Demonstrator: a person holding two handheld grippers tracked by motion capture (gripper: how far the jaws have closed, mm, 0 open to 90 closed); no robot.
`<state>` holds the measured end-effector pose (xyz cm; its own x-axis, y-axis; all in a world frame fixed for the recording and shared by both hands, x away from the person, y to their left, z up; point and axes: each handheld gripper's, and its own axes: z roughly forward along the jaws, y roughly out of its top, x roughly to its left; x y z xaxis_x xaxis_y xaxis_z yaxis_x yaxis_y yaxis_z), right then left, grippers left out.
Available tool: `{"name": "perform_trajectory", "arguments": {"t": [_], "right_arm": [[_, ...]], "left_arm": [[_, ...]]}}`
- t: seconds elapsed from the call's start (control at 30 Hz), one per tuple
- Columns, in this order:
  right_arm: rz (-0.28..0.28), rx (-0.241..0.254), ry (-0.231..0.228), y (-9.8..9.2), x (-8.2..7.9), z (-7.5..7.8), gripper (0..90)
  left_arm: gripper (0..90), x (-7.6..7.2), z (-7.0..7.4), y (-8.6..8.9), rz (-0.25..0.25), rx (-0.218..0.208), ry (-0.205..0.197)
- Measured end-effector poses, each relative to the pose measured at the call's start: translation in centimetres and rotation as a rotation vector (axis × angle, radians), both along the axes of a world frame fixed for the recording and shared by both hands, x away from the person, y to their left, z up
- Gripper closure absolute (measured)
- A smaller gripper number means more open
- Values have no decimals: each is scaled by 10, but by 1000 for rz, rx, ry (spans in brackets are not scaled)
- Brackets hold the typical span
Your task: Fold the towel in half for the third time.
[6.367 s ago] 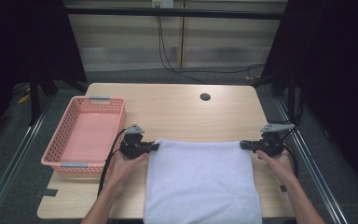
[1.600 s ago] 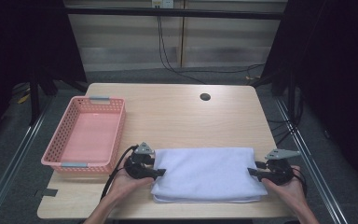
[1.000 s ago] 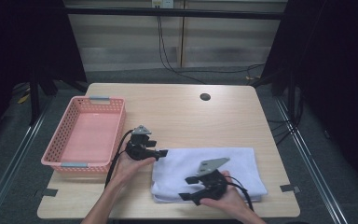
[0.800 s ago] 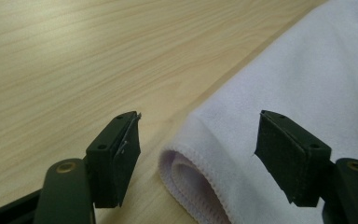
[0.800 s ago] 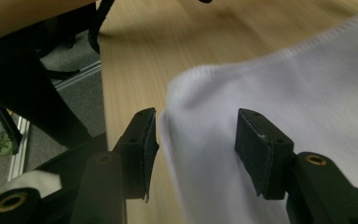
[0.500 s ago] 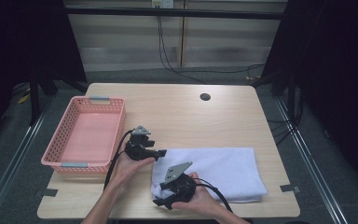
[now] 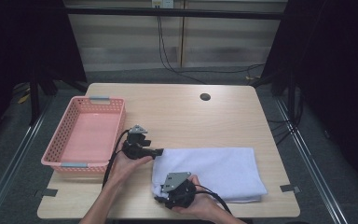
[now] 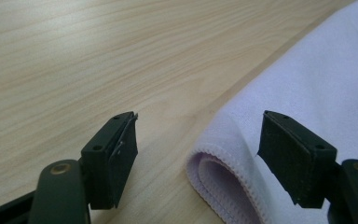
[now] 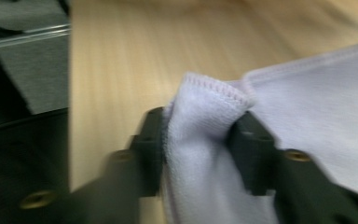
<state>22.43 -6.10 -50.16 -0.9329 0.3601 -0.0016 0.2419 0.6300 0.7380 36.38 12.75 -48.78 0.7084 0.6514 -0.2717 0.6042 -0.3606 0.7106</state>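
A pale lavender towel (image 7: 214, 168) lies folded into a wide strip on the near half of the wooden table (image 7: 191, 116). My left gripper (image 7: 159, 151) rests at the towel's far left corner with its jaws open. In the left gripper view (image 8: 198, 144) the folded hem of the towel (image 8: 317, 84) lies between the jaws, untouched by either pad. My right gripper (image 7: 160, 199) is at the near left corner. Its jaws have just been closing, and in the right gripper view (image 9: 198, 140) they pinch a bunched corner of the towel (image 9: 307, 102).
A pink plastic basket (image 7: 91, 100) with nothing in it stands at the table's left side, close to my left hand. A small round hole (image 7: 205, 97) sits in the tabletop near the far edge. Bare wood lies beyond the towel.
My right hand has slid left along the towel's near edge to the near left corner and closed its jaws on the cloth there. The left gripper has stayed put.
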Motion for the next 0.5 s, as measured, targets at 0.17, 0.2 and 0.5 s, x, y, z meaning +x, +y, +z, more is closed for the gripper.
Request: {"name": "perform_trajectory", "arguments": {"t": [0.17,0.2,0.5], "right_arm": [[-44,43,79,-4,7,0,745],[-44,43,79,-4,7,0,745],[-47,49,99,-6,7,2,761]], "left_arm": [[266,2,-4,-2,6,11,5],[266,3,-6,-3,-2,14,15],[297,2,-13,-9,-46,66,6]]}}
